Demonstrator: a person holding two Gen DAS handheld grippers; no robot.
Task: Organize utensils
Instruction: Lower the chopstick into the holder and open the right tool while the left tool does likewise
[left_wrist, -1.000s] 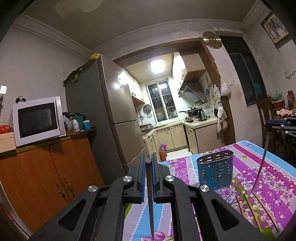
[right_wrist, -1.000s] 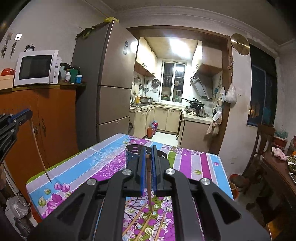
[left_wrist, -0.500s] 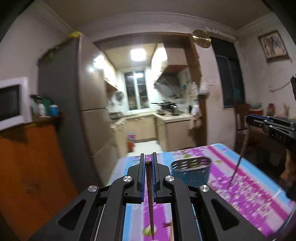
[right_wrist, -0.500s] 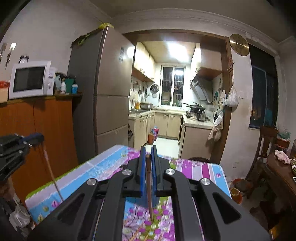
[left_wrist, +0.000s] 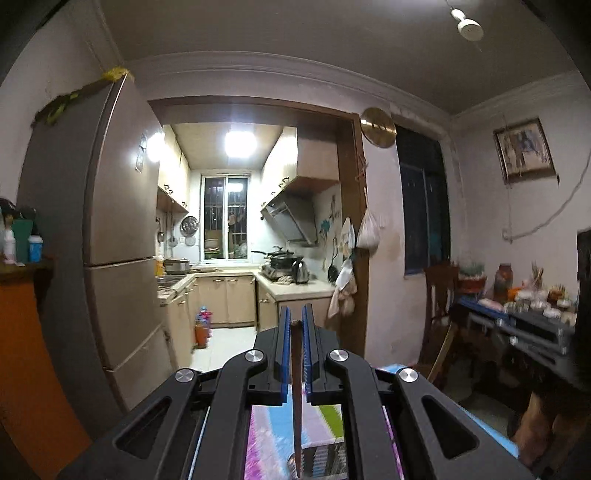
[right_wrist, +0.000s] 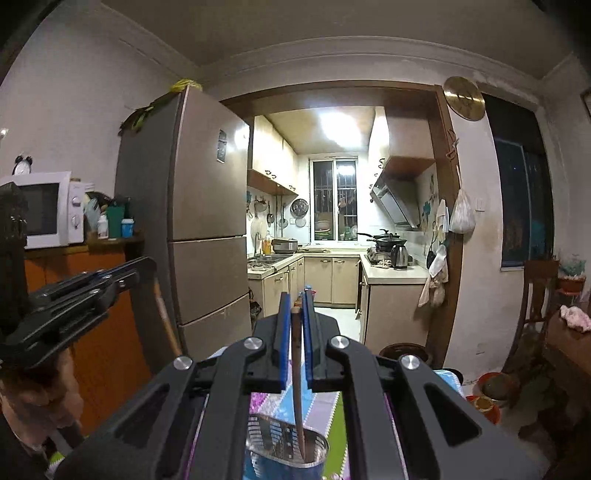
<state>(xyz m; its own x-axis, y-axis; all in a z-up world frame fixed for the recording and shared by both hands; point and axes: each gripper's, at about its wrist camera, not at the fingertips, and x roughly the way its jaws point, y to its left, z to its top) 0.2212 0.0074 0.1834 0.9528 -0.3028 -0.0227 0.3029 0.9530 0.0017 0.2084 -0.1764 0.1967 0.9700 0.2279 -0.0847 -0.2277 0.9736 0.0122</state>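
Right wrist view: I see the right tool (right_wrist: 296, 308) closed on a brown chopstick (right_wrist: 297, 387), which hangs point-down and slightly tilted between the blue pads (right_wrist: 283, 339). Its lower end sits inside the blue slotted utensil holder (right_wrist: 286, 452), which stands on the counter (right_wrist: 325, 406) with the floral striped cloth. The left tool (right_wrist: 146, 264) appears at the left edge of this view, gripping a second chopstick (right_wrist: 166, 321) that slants downward.

Left wrist view: I see the left tool (left_wrist: 294, 321) clamped on that chopstick (left_wrist: 297, 398), nearly vertical, its tip low over the blurred rim of the holder (left_wrist: 325, 459); I cannot tell whether the tip is inside. The right tool (left_wrist: 476, 314) shows at the right, beside a wooden chair (left_wrist: 437, 295). Beyond stand a refrigerator (right_wrist: 207, 221) and a microwave (right_wrist: 48, 210).
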